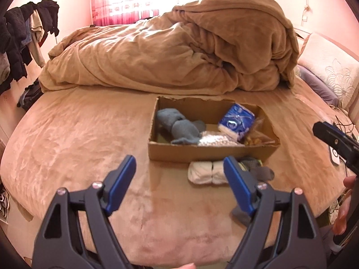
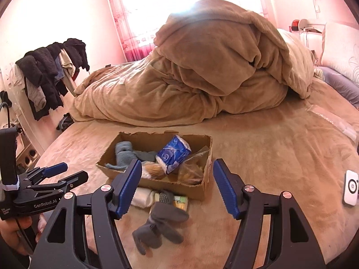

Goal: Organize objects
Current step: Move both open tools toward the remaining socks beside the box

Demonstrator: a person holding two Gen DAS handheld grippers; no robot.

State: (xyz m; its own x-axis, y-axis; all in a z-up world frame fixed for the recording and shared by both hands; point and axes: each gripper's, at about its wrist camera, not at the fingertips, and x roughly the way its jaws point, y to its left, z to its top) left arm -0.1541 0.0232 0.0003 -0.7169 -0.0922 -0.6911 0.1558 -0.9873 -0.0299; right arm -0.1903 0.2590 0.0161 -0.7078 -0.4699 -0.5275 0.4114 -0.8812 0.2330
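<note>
An open cardboard box (image 1: 202, 151) (image 2: 157, 182) sits on the bed. It holds blue-grey socks (image 1: 179, 126) (image 2: 125, 153), a blue tissue pack (image 1: 237, 121) (image 2: 174, 153), a white speckled bag (image 1: 215, 140) and a clear bag of yellowish snacks (image 2: 193, 172). In front of the box lie white socks (image 1: 204, 172) (image 2: 142, 197), a patterned grey-green sock (image 2: 165, 197) and dark grey socks (image 2: 159, 226) (image 1: 262, 172). My left gripper (image 1: 179, 186) (image 2: 67, 172) is open and empty, short of the box. My right gripper (image 2: 177, 186) is open and empty above the grey socks.
A heaped tan duvet (image 1: 179, 51) (image 2: 202, 71) fills the bed behind the box. Pillows (image 1: 332, 74) lie at right. A white small device (image 2: 351, 188) rests on the bed at right. Dark clothes (image 1: 20, 35) (image 2: 49, 71) hang on a rack at left.
</note>
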